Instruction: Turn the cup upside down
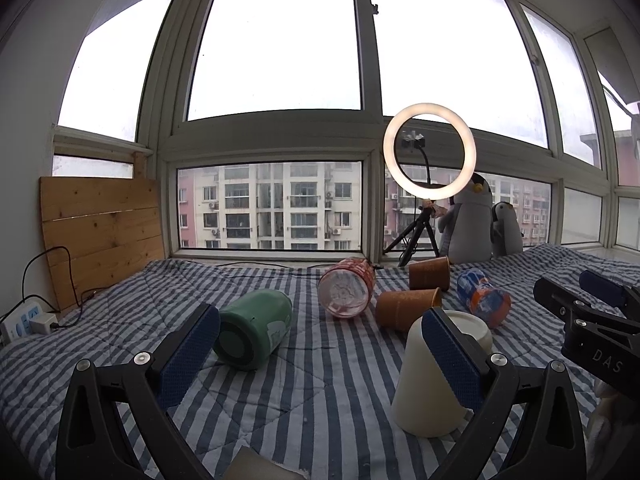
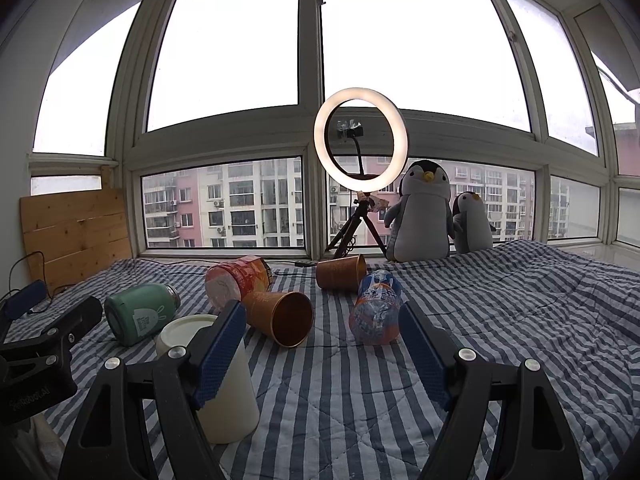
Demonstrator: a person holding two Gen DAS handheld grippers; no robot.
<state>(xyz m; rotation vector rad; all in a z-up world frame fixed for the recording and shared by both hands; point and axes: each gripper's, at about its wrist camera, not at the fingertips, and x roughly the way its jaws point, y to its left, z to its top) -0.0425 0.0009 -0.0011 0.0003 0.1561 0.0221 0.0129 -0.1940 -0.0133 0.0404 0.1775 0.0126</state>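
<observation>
Both tools [image 1: 320,344] [image 2: 322,340] wide open, empty.

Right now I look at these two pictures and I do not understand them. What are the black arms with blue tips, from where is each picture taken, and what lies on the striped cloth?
They are two hand-held grippers, each carrying a wide-angle camera that looks along its fingers. One picture comes from the left gripper, the other from the right gripper. Both are open and hold nothing.

On the striped blanket a white cup stands with its wide end down. A green flask, a red jar, two brown paper cups and an orange bottle lie on their sides. Behind stand a ring light and two toy penguins.
</observation>
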